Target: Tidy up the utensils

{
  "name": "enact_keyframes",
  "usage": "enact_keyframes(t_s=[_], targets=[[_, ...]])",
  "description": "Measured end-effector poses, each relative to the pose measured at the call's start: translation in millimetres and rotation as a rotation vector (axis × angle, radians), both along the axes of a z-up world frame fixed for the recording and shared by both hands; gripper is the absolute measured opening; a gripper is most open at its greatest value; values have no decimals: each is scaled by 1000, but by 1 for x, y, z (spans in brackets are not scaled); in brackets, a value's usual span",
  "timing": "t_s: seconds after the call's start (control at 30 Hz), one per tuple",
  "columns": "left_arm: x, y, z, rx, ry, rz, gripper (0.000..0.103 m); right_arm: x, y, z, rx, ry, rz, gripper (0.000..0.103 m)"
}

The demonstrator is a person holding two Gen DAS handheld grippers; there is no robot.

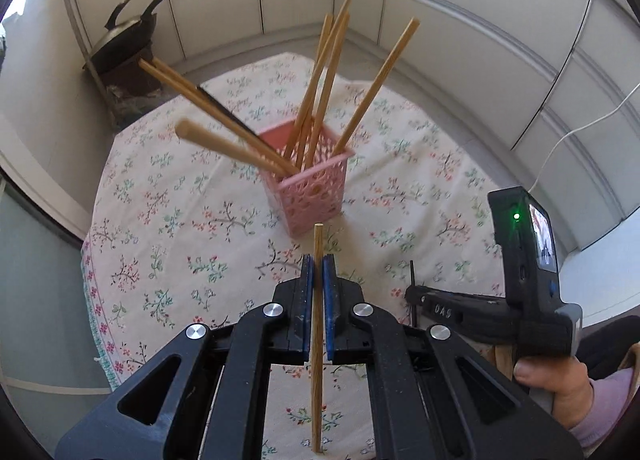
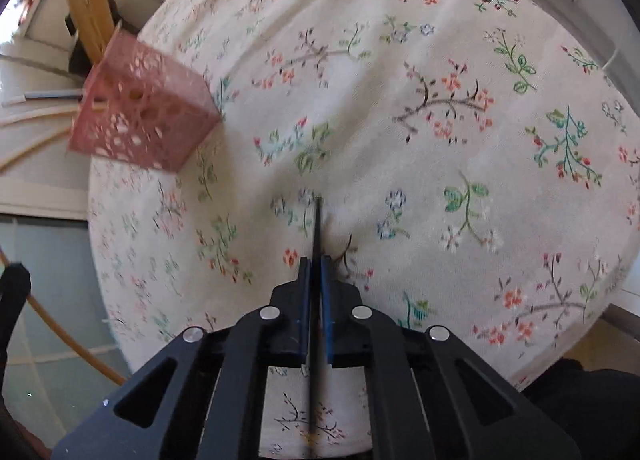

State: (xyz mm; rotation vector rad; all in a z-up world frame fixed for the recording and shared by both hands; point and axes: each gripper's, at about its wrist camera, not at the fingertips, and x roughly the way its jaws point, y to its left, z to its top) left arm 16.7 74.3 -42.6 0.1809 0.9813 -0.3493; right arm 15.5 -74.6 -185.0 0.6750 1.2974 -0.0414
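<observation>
Over the floral table, left gripper point(image 1: 318, 272) pinches a wooden chopstick point(image 1: 318, 324), right gripper point(image 2: 316, 272) a black one point(image 2: 317, 228); next, probably drop both into the pink basket point(image 1: 312, 196).

Pink perforated holder point(image 1: 310, 184), square-sided, open top, stands upright on the floral-clothed table point(image 1: 160, 220); holds a fan of light wooden chopsticks point(image 1: 328, 80) leaning outward in several directions, plus one black chopstick point(image 1: 228, 114) tilted left among them. Single wooden chopstick point(image 1: 317, 324) pinched between the blue pads of the left gripper point(image 1: 318, 266), standing near vertical, tip just short of the holder. Thin black chopstick point(image 2: 317, 228) clamped likewise in the right gripper point(image 2: 316, 268), upright over the cloth, well apart from the holder point(image 2: 144, 116).
</observation>
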Motion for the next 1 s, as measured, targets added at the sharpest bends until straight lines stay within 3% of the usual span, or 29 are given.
enact_keyframes(t_s=[0.17, 0.33, 0.57, 0.77, 1.0], targets=[[-4, 7, 13, -44, -50, 29, 4, -7, -17, 37, 22, -149, -12, 5], [-14, 11, 32, -94, -101, 28, 4, -28, -26, 92, -33, -340, 37, 5], [-34, 14, 51, -145, -154, 28, 4, -56, -33, 138, -59, -519, 124, 5], [-38, 10, 68, -182, -202, 35, 4, -74, -44, 173, -84, -636, 128, 5], [-30, 18, 92, -271, -247, 101, 4, -71, -61, 192, -49, -684, 87, 5]])
